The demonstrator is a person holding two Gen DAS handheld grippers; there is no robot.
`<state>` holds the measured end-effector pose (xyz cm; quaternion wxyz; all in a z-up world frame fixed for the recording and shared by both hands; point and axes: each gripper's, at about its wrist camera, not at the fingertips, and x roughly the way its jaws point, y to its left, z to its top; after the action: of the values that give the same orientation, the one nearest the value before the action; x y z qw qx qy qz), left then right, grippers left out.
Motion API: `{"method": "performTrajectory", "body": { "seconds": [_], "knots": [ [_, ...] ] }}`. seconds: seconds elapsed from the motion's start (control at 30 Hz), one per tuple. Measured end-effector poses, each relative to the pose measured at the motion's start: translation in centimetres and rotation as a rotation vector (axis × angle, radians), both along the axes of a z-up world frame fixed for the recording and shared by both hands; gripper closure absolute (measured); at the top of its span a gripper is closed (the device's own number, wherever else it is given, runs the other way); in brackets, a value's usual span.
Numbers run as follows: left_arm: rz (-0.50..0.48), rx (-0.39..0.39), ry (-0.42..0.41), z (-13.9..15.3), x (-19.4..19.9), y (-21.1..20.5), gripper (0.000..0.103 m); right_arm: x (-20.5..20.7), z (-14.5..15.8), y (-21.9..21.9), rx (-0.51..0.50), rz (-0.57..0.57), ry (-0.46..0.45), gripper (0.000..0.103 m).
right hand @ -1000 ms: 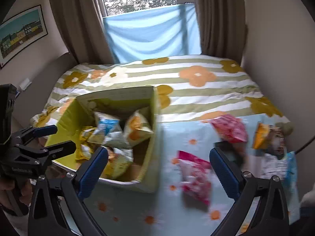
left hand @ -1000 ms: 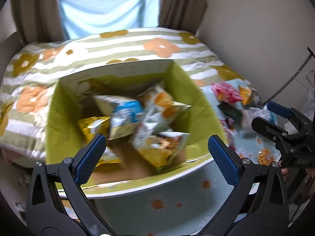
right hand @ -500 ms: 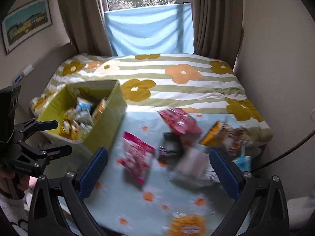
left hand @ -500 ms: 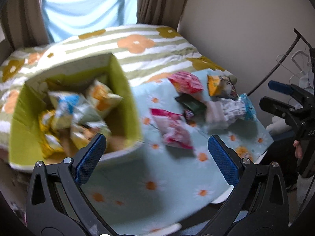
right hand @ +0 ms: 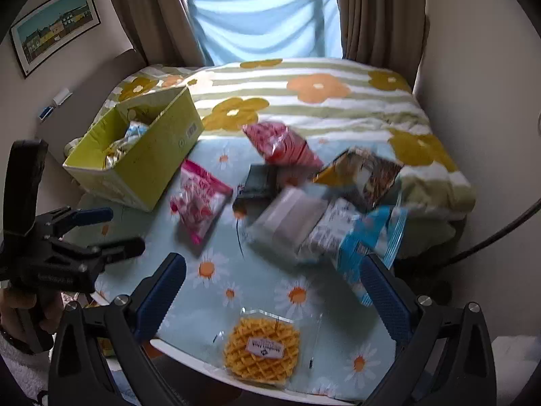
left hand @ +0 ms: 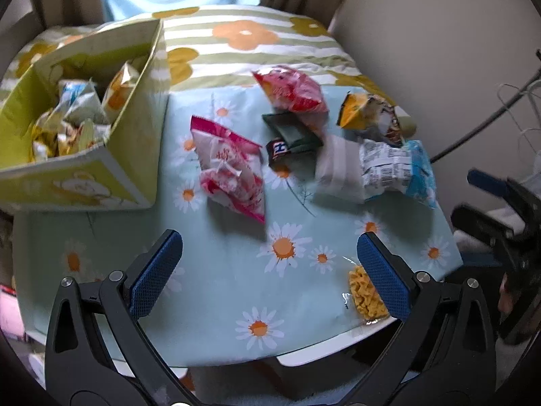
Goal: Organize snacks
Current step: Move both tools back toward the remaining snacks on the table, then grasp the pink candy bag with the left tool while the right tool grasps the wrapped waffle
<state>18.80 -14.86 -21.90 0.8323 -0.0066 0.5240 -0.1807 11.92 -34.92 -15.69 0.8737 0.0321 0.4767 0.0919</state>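
Note:
A green box [left hand: 81,176] [right hand: 152,169] holding several snack packs stands at the table's left. Loose snacks lie on the daisy tablecloth: a pink-white bag [left hand: 230,172] [right hand: 199,203], a red bag [left hand: 290,91] [right hand: 284,145], a dark packet [left hand: 290,132] [right hand: 257,182], an orange-brown bag [left hand: 372,115] [right hand: 361,176], a white-blue bag [left hand: 378,172] [right hand: 324,226], and a wrapped waffle [right hand: 262,350] [left hand: 367,296] at the near edge. My left gripper [left hand: 268,272] is open and empty above the near table. My right gripper [right hand: 272,296] is open and empty above the waffle.
The table [right hand: 209,308] abuts a bed with a striped flower blanket [right hand: 304,94] behind it. A wall [left hand: 439,50] and a black cable [left hand: 483,118] are to the right. Curtains and a window are at the back.
Both grippers have swung right, away from the box and toward the loose snacks. Both views pulled back toward the near table edge; the waffle came into view. Both stayed open.

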Motion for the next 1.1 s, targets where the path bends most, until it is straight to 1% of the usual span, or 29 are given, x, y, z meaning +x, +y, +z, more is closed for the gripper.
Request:
{"method": "performTrajectory", "body": {
  "seconds": [0.13,0.27,0.37,0.43,0.53,0.6,0.63,0.8,1.0,1.1],
  "knots": [
    [0.026,0.037,0.003,-1.2,0.6,-0.4,0.000,-0.5,-1.7,-0.2,0.026,-0.021,0.023,0.001],
    [0.019,0.071,-0.011,-2.6,2.3,-1.0,0.000,-1.3,-3.7,0.1,0.012,-0.067,0.041,0.001],
    [0.002,0.117,-0.028,-3.9,4.1,-1.7,0.000,-1.9,-5.3,0.0,0.040,-0.103,0.063,0.001],
    [-0.009,0.134,-0.031,-4.6,5.0,-2.0,0.000,-2.4,-6.7,0.1,0.056,-0.131,0.088,0.001],
    [-0.034,0.156,-0.027,-6.0,6.5,-2.7,0.000,-2.9,-8.0,0.2,0.059,-0.176,0.106,0.001],
    [-0.053,0.180,-0.021,-7.0,7.3,-3.3,0.000,-3.3,-8.7,0.4,0.047,-0.202,0.120,0.001],
    [-0.062,0.192,-0.017,-7.5,7.7,-3.5,0.000,-3.4,-9.1,0.6,0.024,-0.215,0.129,0.001],
    [-0.102,0.240,0.001,-9.6,9.1,-4.5,0.000,-4.0,-10.5,1.1,0.014,-0.237,0.169,0.001],
    [-0.116,0.273,0.010,-11.0,10.8,-4.5,0.001,-4.7,-11.1,1.7,0.018,-0.277,0.189,0.001],
    [-0.133,0.294,0.045,-11.8,11.6,-4.5,0.007,-4.9,-11.3,1.8,0.014,-0.289,0.187,0.001]
  ]
}}
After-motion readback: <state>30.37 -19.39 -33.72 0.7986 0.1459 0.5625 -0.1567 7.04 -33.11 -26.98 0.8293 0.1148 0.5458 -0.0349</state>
